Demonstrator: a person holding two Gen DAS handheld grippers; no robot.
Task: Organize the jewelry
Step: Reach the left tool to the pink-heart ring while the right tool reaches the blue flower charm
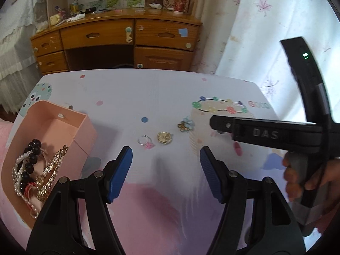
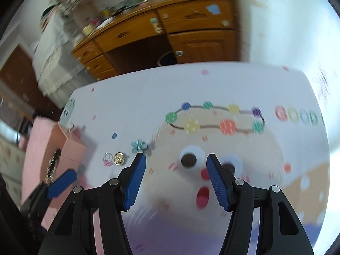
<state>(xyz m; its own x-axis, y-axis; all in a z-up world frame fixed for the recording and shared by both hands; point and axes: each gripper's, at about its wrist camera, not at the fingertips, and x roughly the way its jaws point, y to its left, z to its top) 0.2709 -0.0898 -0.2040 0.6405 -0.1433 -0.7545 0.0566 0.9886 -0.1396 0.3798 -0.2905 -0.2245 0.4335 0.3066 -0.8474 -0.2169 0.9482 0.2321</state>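
Note:
A pink jewelry box [image 1: 63,125] stands open at the left of the table, holding black beads [image 1: 31,155], pearls and gold pieces. Three loose items lie on the table: a ring with a pink charm [image 1: 146,142], a gold round pendant [image 1: 164,137] and a blue flower piece [image 1: 187,124]. My left gripper [image 1: 166,156] is open and empty, just short of the ring and pendant. My right gripper [image 2: 176,159] is open and empty; its left fingertip is close to the blue flower piece [image 2: 139,145]. The ring [image 2: 107,159], pendant [image 2: 119,159] and box [image 2: 63,148] lie to its left.
The table wears a cartoon-print cloth [image 1: 148,97] with printed dots and a face. A wooden desk with drawers [image 1: 119,42] stands behind the table. A white curtain [image 1: 265,21] hangs at the right. The right gripper's black body [image 1: 276,133] reaches in from the right.

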